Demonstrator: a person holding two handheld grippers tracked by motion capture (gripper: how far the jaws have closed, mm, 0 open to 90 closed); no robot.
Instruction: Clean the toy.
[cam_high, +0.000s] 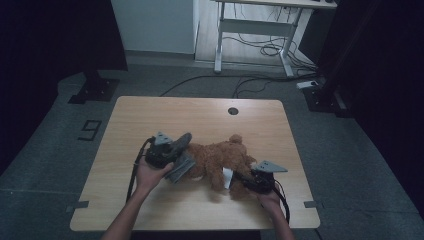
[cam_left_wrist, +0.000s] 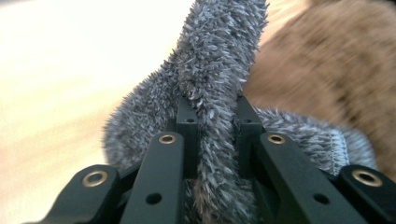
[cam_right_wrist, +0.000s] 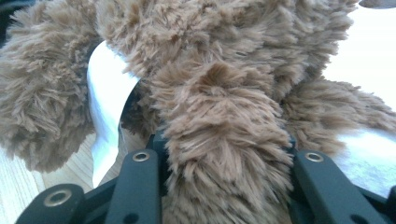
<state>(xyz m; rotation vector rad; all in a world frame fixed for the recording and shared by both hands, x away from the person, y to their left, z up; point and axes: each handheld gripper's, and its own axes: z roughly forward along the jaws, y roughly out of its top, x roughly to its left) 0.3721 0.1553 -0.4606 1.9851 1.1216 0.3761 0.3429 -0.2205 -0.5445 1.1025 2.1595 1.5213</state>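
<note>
Your brown teddy bear (cam_high: 220, 159) lies in the middle of the table (cam_high: 150, 115). Your left gripper (cam_left_wrist: 212, 123) is pinching a fuzzy grey cloth (cam_left_wrist: 219, 56) at the bear's 9 o'clock side. Your right gripper (cam_right_wrist: 224, 154) is squeezing a furry leg at the bear's 4 o'clock. I think you are dressing the bear. Next, pull the cloth gently while holding the bear steady.

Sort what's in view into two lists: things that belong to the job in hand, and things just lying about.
In the job:
- brown plush bear, lying on the wooden table
- grey fuzzy cloth, clamped in the left gripper
- right gripper, jaws closed on a limb of the bear

Lying about:
- white desk frame behind the table
- cables on the floor
- black stand base
</note>
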